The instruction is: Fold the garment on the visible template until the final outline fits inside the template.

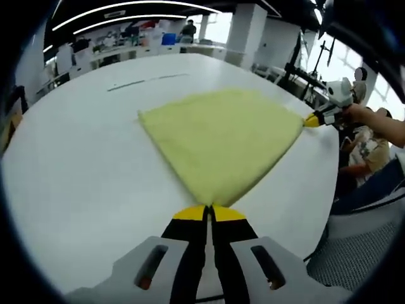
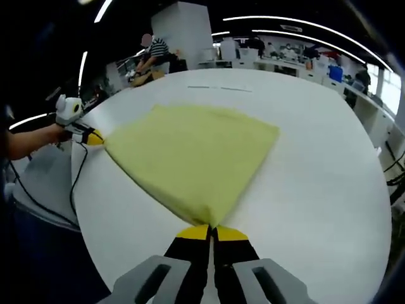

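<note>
A yellow-green cloth (image 1: 221,136) lies spread flat on the white table (image 1: 82,177). In the left gripper view my left gripper (image 1: 209,209) is shut on the cloth's nearest corner. At the cloth's right corner, the right gripper (image 1: 312,120) pinches the fabric, held by a person's hand. The right gripper view has the same cloth (image 2: 193,155) with my right gripper (image 2: 212,229) shut on its near corner. There the left gripper (image 2: 95,137) grips the corner at the left. Both corners stay low on the table.
Thin dark lines (image 1: 145,81) mark the table beyond the cloth, also seen as lines (image 2: 212,87). The table edge (image 1: 326,209) runs close on the right. A seated person (image 1: 367,149) is nearby, and desks with people (image 2: 152,54) stand in the background.
</note>
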The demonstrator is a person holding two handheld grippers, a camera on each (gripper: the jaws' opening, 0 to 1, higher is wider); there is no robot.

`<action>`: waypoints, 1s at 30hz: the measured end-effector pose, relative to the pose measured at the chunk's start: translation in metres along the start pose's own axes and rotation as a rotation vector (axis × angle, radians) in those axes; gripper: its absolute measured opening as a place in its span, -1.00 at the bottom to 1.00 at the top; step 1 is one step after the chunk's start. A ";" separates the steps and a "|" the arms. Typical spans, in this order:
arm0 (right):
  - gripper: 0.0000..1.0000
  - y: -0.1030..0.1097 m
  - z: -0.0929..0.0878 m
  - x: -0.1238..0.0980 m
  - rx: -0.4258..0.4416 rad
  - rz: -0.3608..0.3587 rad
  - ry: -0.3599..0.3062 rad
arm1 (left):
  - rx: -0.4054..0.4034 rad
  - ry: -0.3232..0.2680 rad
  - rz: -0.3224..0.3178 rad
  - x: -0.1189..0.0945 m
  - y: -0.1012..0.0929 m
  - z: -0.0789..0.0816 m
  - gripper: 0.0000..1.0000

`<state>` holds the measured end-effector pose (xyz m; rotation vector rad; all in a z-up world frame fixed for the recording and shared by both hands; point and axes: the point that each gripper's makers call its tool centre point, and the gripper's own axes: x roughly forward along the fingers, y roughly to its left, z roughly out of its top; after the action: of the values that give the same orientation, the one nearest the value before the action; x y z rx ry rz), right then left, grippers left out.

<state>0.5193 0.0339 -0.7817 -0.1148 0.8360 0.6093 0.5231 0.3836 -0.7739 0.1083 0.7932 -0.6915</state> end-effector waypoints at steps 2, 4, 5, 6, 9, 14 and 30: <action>-1.00 0.001 -0.001 0.000 -0.008 0.003 0.005 | -0.001 0.000 0.003 0.000 0.000 -0.001 -1.00; -1.00 0.001 -0.002 0.000 -0.007 0.003 0.005 | -0.003 0.001 0.003 0.000 0.000 -0.001 -1.00; -1.00 0.001 -0.002 0.000 0.016 0.005 0.000 | -0.007 0.005 0.003 0.000 0.000 -0.002 -1.00; -1.00 0.001 -0.002 0.000 0.024 0.008 0.000 | -0.009 0.007 0.004 0.000 0.000 -0.002 -1.00; -1.00 0.000 -0.002 0.000 0.039 0.009 -0.004 | -0.018 0.002 0.010 0.000 0.000 -0.001 -1.00; -0.98 -0.002 0.001 -0.002 0.092 -0.012 -0.025 | -0.067 -0.030 0.010 -0.003 0.002 0.000 -0.95; 0.10 0.009 0.027 -0.018 0.117 -0.003 -0.070 | -0.096 -0.133 0.049 -0.028 -0.006 0.023 -0.23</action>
<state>0.5229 0.0422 -0.7494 0.0115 0.8010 0.5571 0.5194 0.3863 -0.7375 -0.0060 0.6923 -0.6068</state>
